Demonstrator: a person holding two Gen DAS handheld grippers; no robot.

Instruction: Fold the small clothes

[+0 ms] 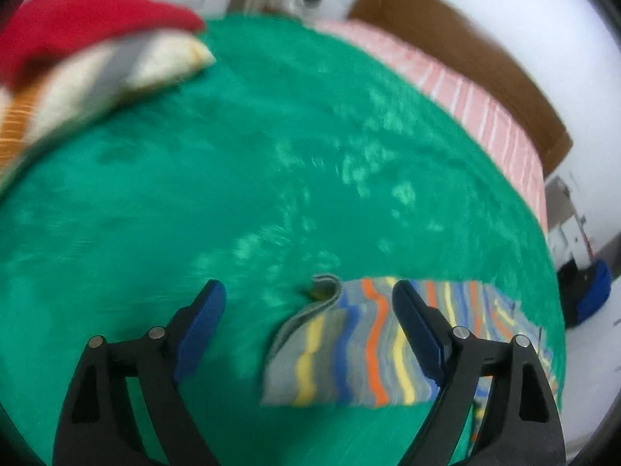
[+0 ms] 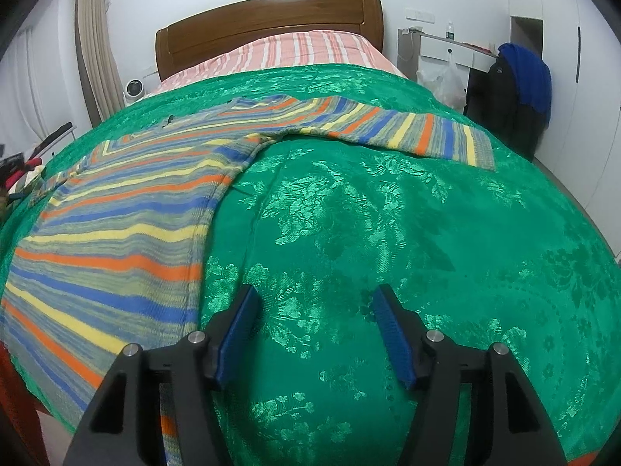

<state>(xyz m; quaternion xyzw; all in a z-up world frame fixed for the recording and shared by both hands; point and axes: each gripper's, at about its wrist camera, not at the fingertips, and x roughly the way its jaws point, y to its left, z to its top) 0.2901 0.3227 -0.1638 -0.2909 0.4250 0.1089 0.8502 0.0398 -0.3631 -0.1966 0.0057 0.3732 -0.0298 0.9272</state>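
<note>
Left gripper (image 1: 308, 299): jaws spread wide, nothing between the blue pads (image 1: 202, 330). It hangs above the green brocade bedspread (image 1: 233, 178). The left wrist view is motion-blurred. Under and between its fingers lies a sleeve end of the striped knit sweater (image 1: 349, 349), flat on the bedspread with its cuff edge curled up at the far corner. The right finger overlaps the sleeve in view; whether it touches cannot be told.

Right gripper (image 2: 314, 303): jaws likewise apart, empty, over bare bedspread (image 2: 388, 213). The sweater (image 2: 116, 233) lies just beside its left finger, spread flat, body running away to the left, one sleeve (image 2: 407, 132) stretched out rightward across the bed further off.

Further back, left wrist view: a stack of folded clothes (image 1: 97, 50) sits at the far left of the bedspread, red on top, cream and orange below.

Beyond the bedspread: pink striped bedding (image 2: 302, 46), then a wooden headboard (image 2: 268, 19). At far right, a blue garment (image 2: 528, 73) drapes over dark furniture.
</note>
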